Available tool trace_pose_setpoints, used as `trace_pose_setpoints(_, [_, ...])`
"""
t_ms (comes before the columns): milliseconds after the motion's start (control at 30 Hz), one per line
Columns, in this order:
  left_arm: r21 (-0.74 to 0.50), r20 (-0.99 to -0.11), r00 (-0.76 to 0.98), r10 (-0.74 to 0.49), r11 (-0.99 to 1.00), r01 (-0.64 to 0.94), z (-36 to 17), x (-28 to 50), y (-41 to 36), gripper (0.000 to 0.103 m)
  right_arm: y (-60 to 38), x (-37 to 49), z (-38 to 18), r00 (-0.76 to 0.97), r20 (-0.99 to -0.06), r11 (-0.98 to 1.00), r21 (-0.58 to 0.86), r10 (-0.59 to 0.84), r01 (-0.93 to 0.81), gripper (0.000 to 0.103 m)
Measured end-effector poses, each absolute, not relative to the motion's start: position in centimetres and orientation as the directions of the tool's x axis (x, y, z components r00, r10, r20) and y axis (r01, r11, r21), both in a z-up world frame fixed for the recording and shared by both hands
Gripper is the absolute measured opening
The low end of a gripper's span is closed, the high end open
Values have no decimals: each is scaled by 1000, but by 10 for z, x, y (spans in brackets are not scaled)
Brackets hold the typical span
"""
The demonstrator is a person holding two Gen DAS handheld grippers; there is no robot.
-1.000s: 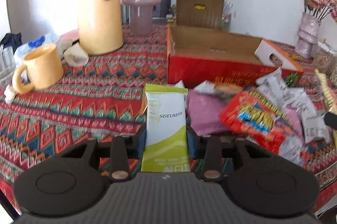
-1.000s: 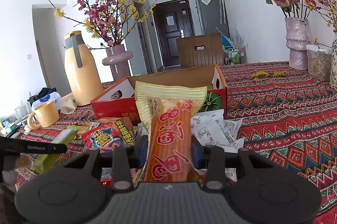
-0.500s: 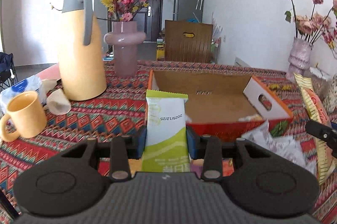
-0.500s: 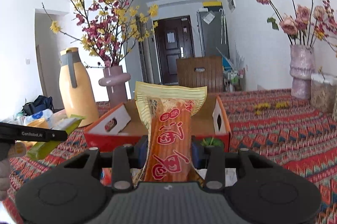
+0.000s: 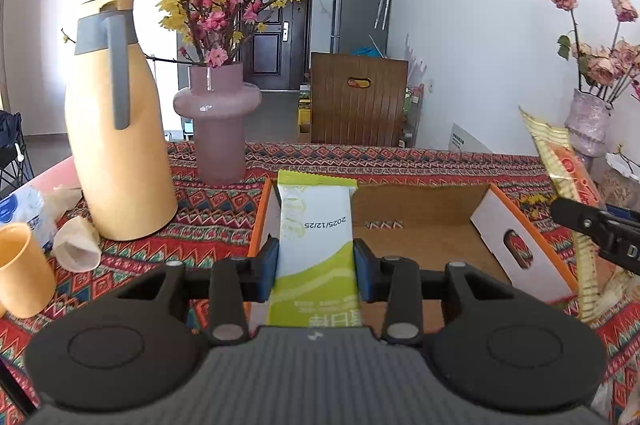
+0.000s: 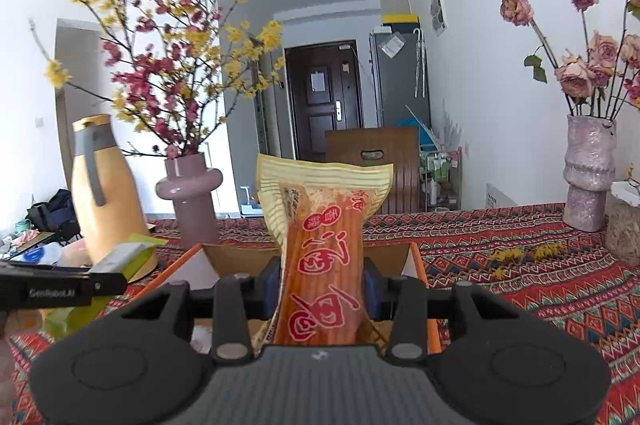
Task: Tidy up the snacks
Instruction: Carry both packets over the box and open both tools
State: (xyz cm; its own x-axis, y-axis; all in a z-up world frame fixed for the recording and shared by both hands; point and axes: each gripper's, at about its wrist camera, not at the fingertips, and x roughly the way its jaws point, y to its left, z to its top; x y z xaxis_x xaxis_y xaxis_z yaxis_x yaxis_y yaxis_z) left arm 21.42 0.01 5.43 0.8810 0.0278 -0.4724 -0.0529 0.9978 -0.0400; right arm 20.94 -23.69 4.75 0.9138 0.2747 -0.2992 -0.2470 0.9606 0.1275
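Observation:
My left gripper (image 5: 315,271) is shut on a green and white snack packet (image 5: 315,245), held upright above the left end of the open red cardboard box (image 5: 424,229). My right gripper (image 6: 320,283) is shut on an orange and yellow snack packet (image 6: 324,265), held over the near edge of the same box (image 6: 422,273). The orange packet also shows at the right in the left wrist view (image 5: 568,177). The green packet shows at the left in the right wrist view (image 6: 120,257). The box floor in view is bare.
A yellow thermos jug (image 5: 116,129), a pink vase with blossoms (image 5: 218,129) and a yellow mug (image 5: 20,269) stand left of the box on the patterned cloth (image 5: 208,217). A vase of dried roses (image 6: 588,173) stands at the right. A wooden chair back (image 5: 358,101) is behind the table.
Both grippers have risen from the snack pile and moved forward, each carrying its packet, and now stand over the box. The pile has dropped out of view.

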Motion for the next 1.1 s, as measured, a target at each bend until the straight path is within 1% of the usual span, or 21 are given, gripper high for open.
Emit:
trace_pose_setpoints(167, [-37,-490,870,53,996,-81,46,245,-3,39,-228,255,43,903,-351,968,117,248,-221,40])
trace_pose_setpoints(367, [-45,-500,865,50,996,-83,25,264,-3,39,-226,293,21,880,-417,974,127,226,-189,40])
trace_pose_setpoints(467, [-58,-492,869,44,995,-84,13,268,-1,39,-228,301,9,871,-435,973,142,226,-181,40])
trace_pose_setpoints(567, [-50,-513,857,42,996,-79,2,274,-1,39,-230,304,2,863,-452,973,145,227,-180,40])
trace_pose_setpoints(633, [-57,-521,853,36,995,-77,-1,275,1,39,-229,307,-3,856,-465,973,142,227,-181,40])
trace_pose_setpoints(767, [-70,-509,861,25,995,-70,-1,271,2,40,-228,309,-7,849,-479,974,139,223,-177,40])
trace_pose_setpoints(833, [-72,-499,867,23,995,-68,0,269,2,45,-227,308,-8,848,-480,974,143,225,-178,45])
trace_pose_setpoints(867, [-76,-494,869,23,995,-69,0,269,3,52,-227,308,-8,848,-479,973,144,227,-179,50])
trace_pose_setpoints(900, [-78,-489,872,27,994,-74,1,268,3,66,-227,307,-7,849,-477,973,145,228,-180,55])
trace_pose_setpoints(933, [-78,-479,877,37,993,-84,2,266,3,74,-228,305,-7,851,-473,973,146,229,-181,57])
trace_pose_setpoints(967, [-76,-463,885,54,992,-100,4,264,4,87,-229,302,-5,855,-466,973,146,228,-180,61])
trace_pose_setpoints(1000, [-79,-450,891,66,990,-113,5,261,5,98,-229,300,-4,859,-458,972,147,229,-181,71])
trace_pose_setpoints(1033, [-83,-435,897,76,989,-124,8,258,6,101,-230,298,-2,864,-448,972,151,232,-183,79])
trace_pose_setpoints(1067, [-86,-421,903,84,987,-133,9,256,7,103,-231,294,0,873,-429,971,152,232,-183,96])
trace_pose_setpoints(1100, [-88,-411,907,93,986,-141,11,254,7,103,-232,291,1,882,-412,972,150,229,-182,103])
